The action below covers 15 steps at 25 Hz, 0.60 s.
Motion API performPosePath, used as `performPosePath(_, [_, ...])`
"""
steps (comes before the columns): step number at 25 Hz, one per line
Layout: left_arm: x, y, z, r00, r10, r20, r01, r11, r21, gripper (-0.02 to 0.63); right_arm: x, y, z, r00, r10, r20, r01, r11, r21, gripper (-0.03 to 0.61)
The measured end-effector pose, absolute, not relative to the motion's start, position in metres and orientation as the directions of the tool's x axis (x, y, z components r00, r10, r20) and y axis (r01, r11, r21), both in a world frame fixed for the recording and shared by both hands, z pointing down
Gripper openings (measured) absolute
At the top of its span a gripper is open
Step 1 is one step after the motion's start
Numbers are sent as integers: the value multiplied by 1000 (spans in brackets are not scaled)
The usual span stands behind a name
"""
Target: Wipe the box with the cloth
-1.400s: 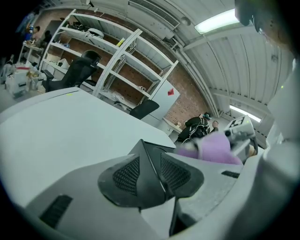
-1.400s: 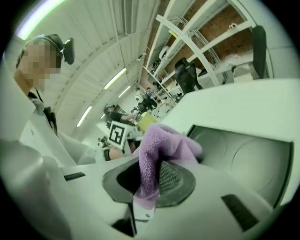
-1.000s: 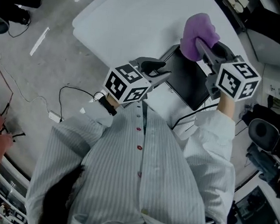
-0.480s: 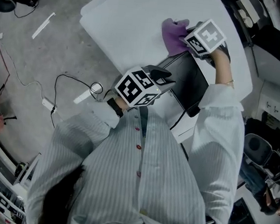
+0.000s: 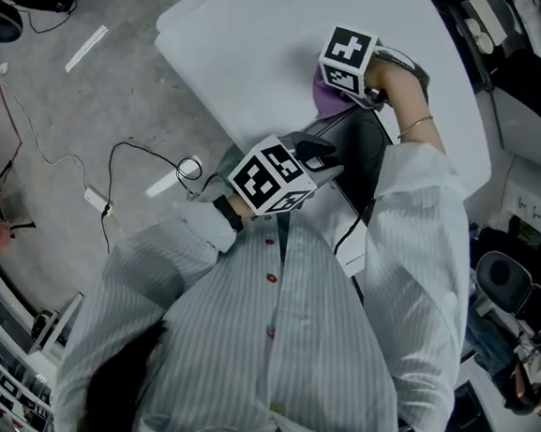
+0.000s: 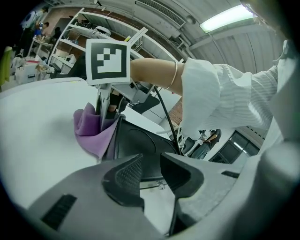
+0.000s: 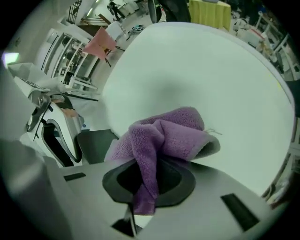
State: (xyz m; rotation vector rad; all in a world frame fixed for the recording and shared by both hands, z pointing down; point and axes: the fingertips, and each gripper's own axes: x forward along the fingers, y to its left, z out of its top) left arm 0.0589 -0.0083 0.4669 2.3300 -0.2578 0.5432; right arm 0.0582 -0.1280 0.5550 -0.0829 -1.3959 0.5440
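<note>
A black box (image 5: 362, 162) lies on the white table (image 5: 268, 31) near its front edge. My right gripper (image 5: 343, 85) is shut on a purple cloth (image 5: 323, 93) and presses it against the box's far left corner. In the right gripper view the cloth (image 7: 164, 133) bunches out of the right gripper (image 7: 147, 180), with the box (image 7: 96, 143) at the left. My left gripper (image 5: 321, 156) hovers at the box's near left edge. In the left gripper view the left gripper (image 6: 152, 171) shows a narrow empty gap, with the box (image 6: 140, 145) and cloth (image 6: 91, 131) beyond.
A black cable (image 5: 354, 227) runs from the box toward the person. On the floor at the left lie a white cable and adapter (image 5: 113, 183). A dark chair (image 5: 501, 273) and cluttered desks stand to the right. Shelves (image 6: 65, 47) line the far wall.
My right gripper carried the cloth leftward from the box's far right side to its far left corner and turned over. The left gripper stayed almost still.
</note>
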Motion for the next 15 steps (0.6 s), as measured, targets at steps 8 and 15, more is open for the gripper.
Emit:
performPosePath(8, [57, -12, 465, 907, -32, 420, -319, -703, 636, 121, 43, -117, 553, 96, 394, 914, -210, 906, -369, 49])
performPosePath(15, [44, -8, 463, 915, -34, 402, -316, -677, 664, 121, 19, -90, 552, 92, 425, 901, -138, 901, -411, 49])
